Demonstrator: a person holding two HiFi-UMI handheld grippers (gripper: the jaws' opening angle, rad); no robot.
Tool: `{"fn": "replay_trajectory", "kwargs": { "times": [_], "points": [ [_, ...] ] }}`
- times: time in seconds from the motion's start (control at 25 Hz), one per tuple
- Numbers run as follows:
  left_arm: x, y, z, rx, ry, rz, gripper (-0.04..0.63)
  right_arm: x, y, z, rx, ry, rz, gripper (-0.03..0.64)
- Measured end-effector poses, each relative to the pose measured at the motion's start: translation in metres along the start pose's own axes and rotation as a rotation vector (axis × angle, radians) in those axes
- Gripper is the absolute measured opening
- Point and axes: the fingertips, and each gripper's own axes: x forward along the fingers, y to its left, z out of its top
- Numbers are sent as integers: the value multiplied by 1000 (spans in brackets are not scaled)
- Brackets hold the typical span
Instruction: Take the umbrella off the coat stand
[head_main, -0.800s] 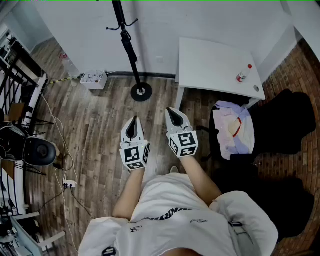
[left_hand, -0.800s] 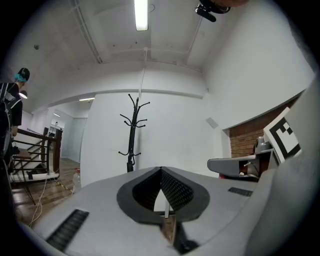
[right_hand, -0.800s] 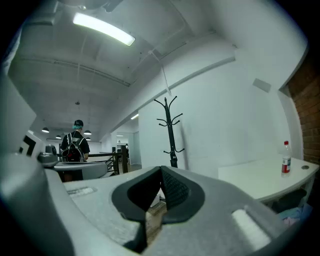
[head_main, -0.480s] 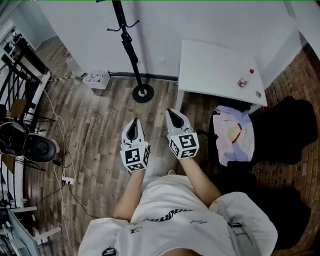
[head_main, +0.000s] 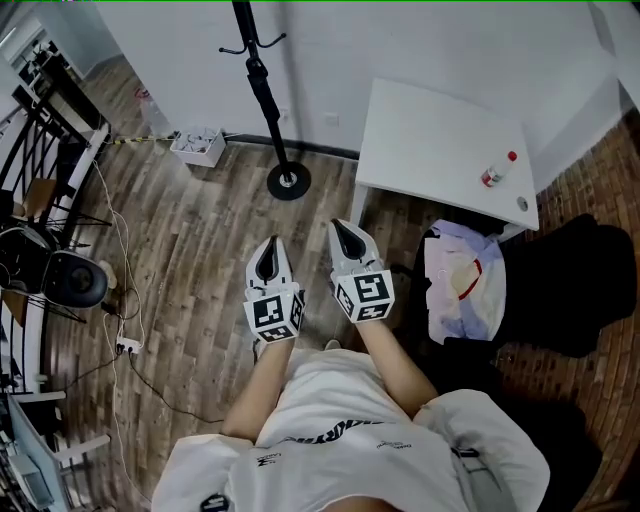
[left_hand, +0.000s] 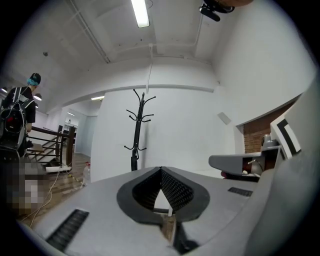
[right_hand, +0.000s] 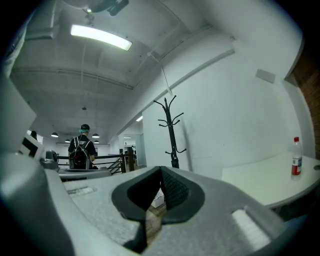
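Note:
The black coat stand (head_main: 257, 60) rises from a round base by the far wall. A folded black umbrella (head_main: 264, 102) hangs along its pole. My left gripper (head_main: 267, 244) and right gripper (head_main: 345, 224) are held side by side over the wood floor, well short of the stand, both pointing level toward it. Both are shut with nothing between the jaws. In the left gripper view the stand (left_hand: 139, 125) and umbrella (left_hand: 134, 162) stand ahead beyond the shut left gripper (left_hand: 161, 170). In the right gripper view the stand (right_hand: 170, 125) shows beyond the shut right gripper (right_hand: 161, 170).
A white table (head_main: 430, 135) with a red-capped bottle (head_main: 495, 172) stands right of the stand. A dark chair with pale clothes (head_main: 465, 280) is at the right. A white box (head_main: 197, 145), cables, a power strip (head_main: 125, 347) and a railing lie left. A person with a backpack (right_hand: 81, 150) stands far off.
The head view has shifted slightly, so table and floor things sit a little differently. Both grippers keep their place side by side and stay shut.

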Motion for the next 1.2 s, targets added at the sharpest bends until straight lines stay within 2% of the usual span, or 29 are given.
{"fn": "replay_trajectory", "kwargs": {
  "times": [0.28, 0.48, 0.76, 1.0, 1.2],
  "points": [
    [57, 20, -12, -21, 20, 31, -3, 55, -23, -7, -11, 18, 16, -6],
    [123, 53, -14, -41, 34, 37, -3, 125, -36, -10, -22, 35, 7, -6],
    [232, 118, 5, -78, 38, 0, -3, 252, -47, 7, -37, 47, -1, -6],
    [333, 168, 41, -50, 19, -32, -3, 360, -59, 37, -59, 33, -30, -6],
    [407, 196, 54, -44, 22, -77, -3, 432, -76, 51, -63, 12, -61, -6]
  ]
}}
